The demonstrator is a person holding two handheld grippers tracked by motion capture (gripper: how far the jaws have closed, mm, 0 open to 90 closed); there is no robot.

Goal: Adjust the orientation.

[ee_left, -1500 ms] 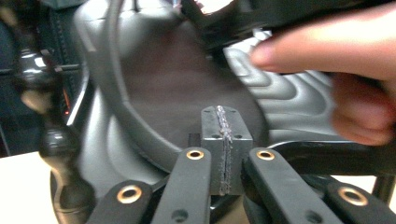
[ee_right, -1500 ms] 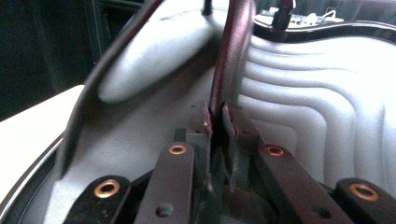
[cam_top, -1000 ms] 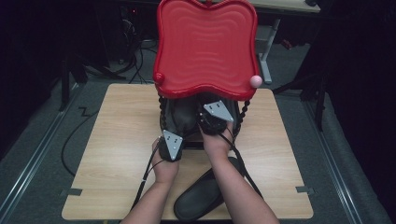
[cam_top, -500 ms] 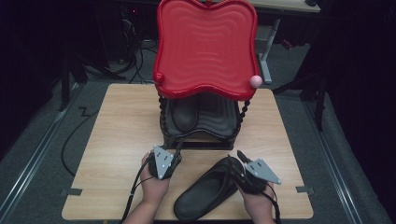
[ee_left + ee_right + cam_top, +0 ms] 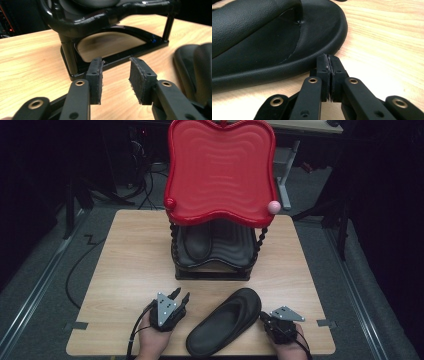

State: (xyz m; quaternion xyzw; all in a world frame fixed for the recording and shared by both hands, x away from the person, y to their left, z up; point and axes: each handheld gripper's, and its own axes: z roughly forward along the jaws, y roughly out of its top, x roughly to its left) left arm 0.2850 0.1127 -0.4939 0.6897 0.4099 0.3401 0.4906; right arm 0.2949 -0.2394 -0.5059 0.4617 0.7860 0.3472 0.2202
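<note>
We take the two-tier rack (image 5: 215, 265) as our landmark: one black sandal (image 5: 196, 242) already lies on its lower shelf, under the red tray (image 5: 220, 170), leaving room beside it. The second sandal (image 5: 225, 322) lies flat on the tabletop (image 5: 125, 260) in front of the rack, toe end toward it — presumably waiting its turn. Our right tongs (image 5: 266, 319) sit at that sandal's right edge, jaws just pressed together with nothing between them; they seem to touch the rim, though we cannot be sure. Our left tongs (image 5: 179, 296), to its left, have been opening and stand half-wide, empty — likely ready to steady the shoe.
</note>
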